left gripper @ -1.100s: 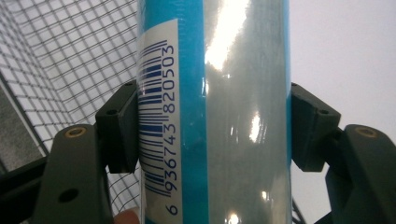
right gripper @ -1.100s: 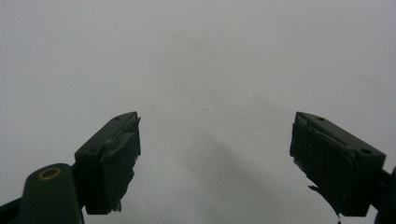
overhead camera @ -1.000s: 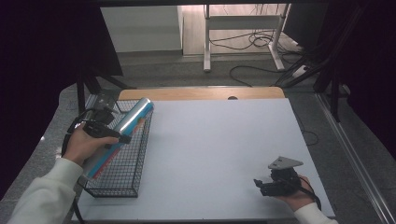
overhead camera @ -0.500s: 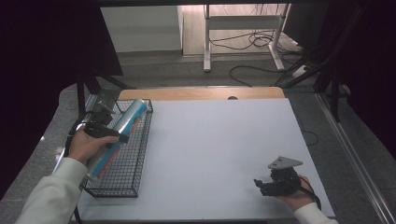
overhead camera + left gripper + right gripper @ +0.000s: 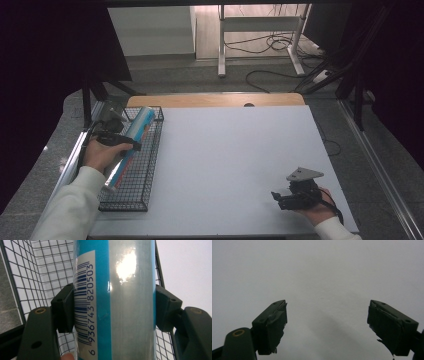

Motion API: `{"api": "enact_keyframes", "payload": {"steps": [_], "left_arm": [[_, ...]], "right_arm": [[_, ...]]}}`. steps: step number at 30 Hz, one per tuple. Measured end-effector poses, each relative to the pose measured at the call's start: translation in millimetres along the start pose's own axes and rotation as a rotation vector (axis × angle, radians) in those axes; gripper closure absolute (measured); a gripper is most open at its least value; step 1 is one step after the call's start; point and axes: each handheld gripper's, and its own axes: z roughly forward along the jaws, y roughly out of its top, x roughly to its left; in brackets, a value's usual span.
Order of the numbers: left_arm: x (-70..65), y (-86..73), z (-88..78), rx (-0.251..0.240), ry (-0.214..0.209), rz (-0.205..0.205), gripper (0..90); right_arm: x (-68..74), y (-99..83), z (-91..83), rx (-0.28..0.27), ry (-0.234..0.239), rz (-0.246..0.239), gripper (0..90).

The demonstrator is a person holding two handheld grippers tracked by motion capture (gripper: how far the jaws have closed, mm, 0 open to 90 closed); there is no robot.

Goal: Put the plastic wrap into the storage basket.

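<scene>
Two black pads of the left gripper [image 5: 113,312] press on the tube [image 5: 115,290] from either side, at about its middle; it lies lengthwise between the fingers [image 5: 63,308], over the basket [image 5: 142,165] and low within its wire walls. The tube is a long, straight cylinder, blue with a silvery glossy band and a white barcode label. That shiny film looks slippery, so a grip across the round body can let it roll or slide endwise; I judge the middle to be the right place to hold, since it keeps the two ends balanced. It seems stiff enough not to bend under the pads and probably fairly light, though hard squeezing might dent it. The basket is thin black wire mesh, rigid and open, and the round tube should settle along its length. Beside the fingers lies the pale, matt counter [image 5: 235,165]. The right gripper [image 5: 277,199] rests near the counter's near edge, well apart, its fingers [image 5: 270,326] spread wide with nothing between them.
</scene>
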Motion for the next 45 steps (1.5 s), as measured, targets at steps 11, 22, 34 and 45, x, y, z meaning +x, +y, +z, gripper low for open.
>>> {"api": "enact_keyframes", "payload": {"steps": [11, 22, 34, 45], "left_arm": [[-3.5, 1.9, 22.1, 0.033, 0.07, -0.02, 31.8], [-3.1, -1.6, 43.4, 0.086, 0.12, -0.009, 31.8], [-3.0, -5.7, 55.2, 0.124, 0.131, -0.012, 30.4], [-10.1, -14.5, 9.4, -0.066, 0.007, -0.002, 14.8]], "right_arm": [[-0.3, -0.5, -0.4, 0.001, 0.004, 0.002, 16.8], [-0.2, -0.3, 0.5, 0.002, 0.005, -0.002, 16.8], [-0.7, -0.2, 0.2, 0.001, 0.004, -0.001, 16.8], [-2.7, -1.3, 1.1, -0.002, 0.0, 0.003, 16.8]]}}
